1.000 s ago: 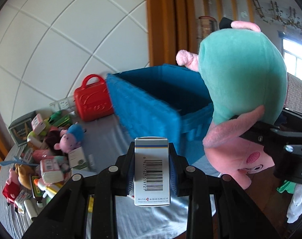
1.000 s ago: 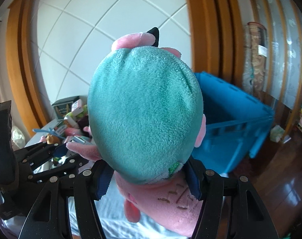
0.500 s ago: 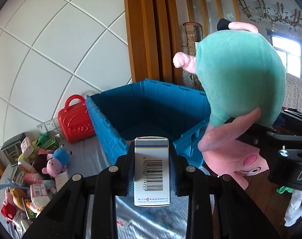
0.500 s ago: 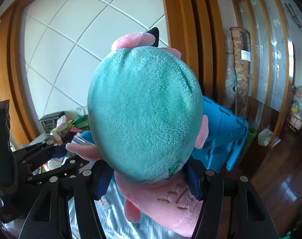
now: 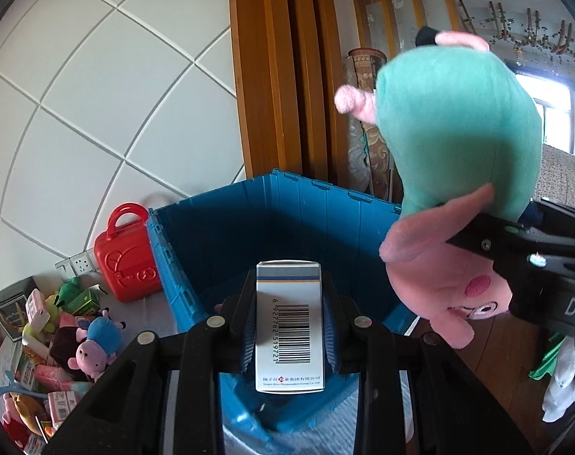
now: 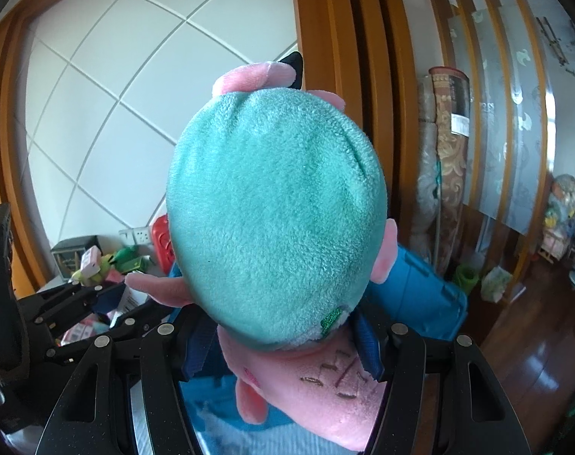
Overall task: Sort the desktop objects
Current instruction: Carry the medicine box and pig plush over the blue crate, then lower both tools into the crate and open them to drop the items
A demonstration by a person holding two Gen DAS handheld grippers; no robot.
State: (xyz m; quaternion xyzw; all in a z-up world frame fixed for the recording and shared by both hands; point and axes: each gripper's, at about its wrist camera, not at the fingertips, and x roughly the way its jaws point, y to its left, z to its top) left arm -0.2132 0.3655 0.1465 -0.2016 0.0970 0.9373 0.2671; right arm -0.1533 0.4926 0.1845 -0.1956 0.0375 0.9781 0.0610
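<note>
White box (image 5: 289,326) between left gripper (image 5: 289,335) fingers.

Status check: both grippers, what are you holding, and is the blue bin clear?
Left gripper shut on white barcoded box, over blue bin. Right gripper shut on pig plush, beside the bin. Bin mouth unobstructed.

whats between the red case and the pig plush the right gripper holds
The open blue bin sits between the red case and the pig plush, shown in the left wrist view.
</note>
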